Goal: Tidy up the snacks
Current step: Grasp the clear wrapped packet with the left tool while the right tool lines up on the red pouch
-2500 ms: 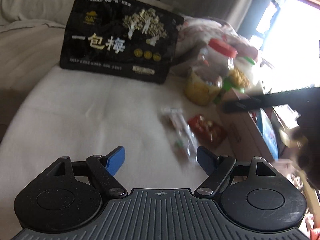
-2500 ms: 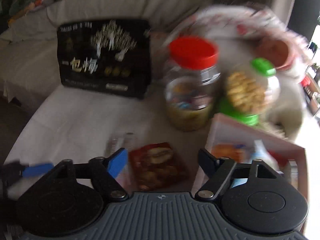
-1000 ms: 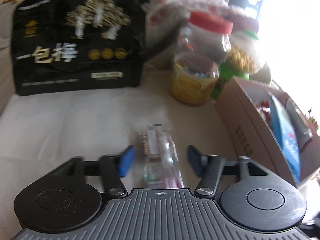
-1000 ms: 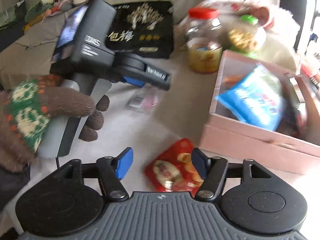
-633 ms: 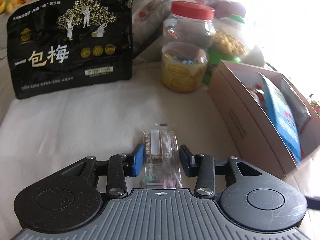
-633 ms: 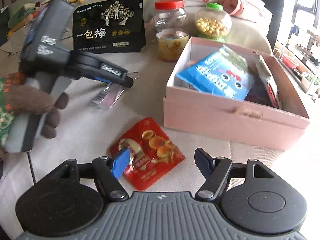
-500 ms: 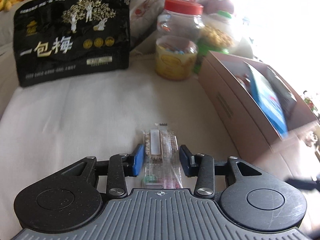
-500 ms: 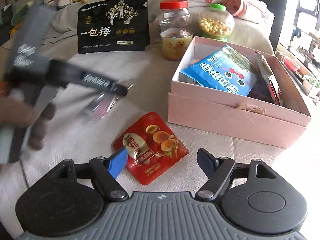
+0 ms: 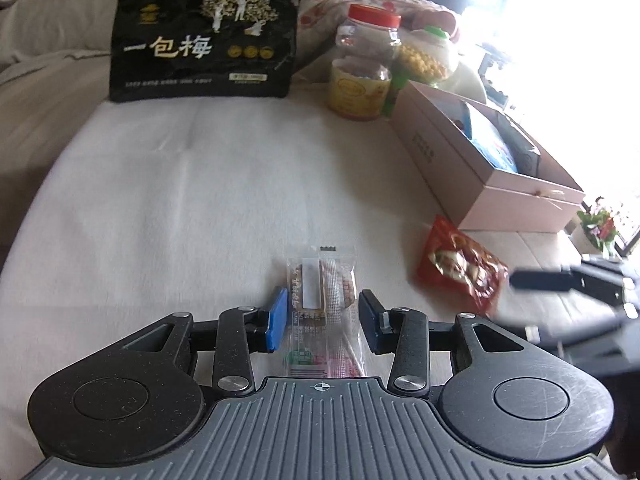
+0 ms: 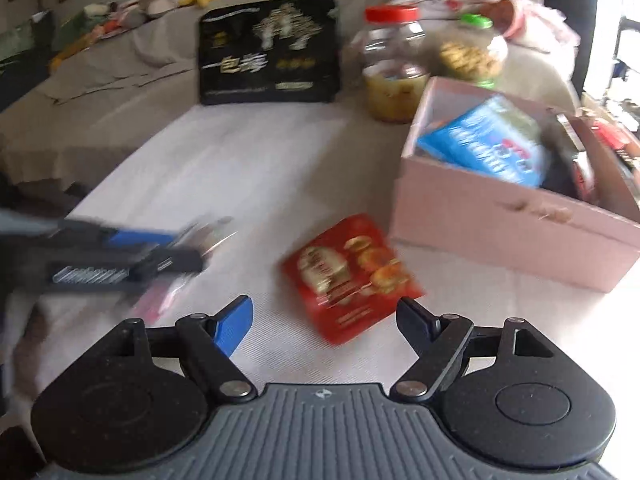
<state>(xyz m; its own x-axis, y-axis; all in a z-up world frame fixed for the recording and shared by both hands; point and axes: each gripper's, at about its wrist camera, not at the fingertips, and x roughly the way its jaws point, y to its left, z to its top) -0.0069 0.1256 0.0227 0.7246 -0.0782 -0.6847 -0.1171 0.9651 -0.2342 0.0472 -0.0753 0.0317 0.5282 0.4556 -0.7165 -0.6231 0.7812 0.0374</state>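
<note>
Surface: cloth-covered bed (image 9: 224, 184), pale and creased, carries every snack; you look along it from its near edge toward the far edge.
Left gripper (image 9: 323, 316): your fingers are narrowed onto a clear-wrapped snack bar (image 9: 324, 300), one pad against each long side, bar held off the cloth.
Bar's long axis: runs straight ahead along your fingers, far end sticking out past the tips.
Right gripper (image 10: 325, 320): your fingers stand wide and have just been opening, nothing between the pads.
Red snack packet (image 10: 352, 276): flat on the cloth just beyond your right fingertips, centred in the gap, its long axis skewed to your left; your right hand is the nearer one.
Pink box (image 10: 516, 236): open, toward the right edge, just beyond the packet, a blue bag (image 10: 488, 144) inside.
Far edge: two jars (image 9: 366, 64) and a black pouch (image 9: 204, 36) stand upright.
</note>
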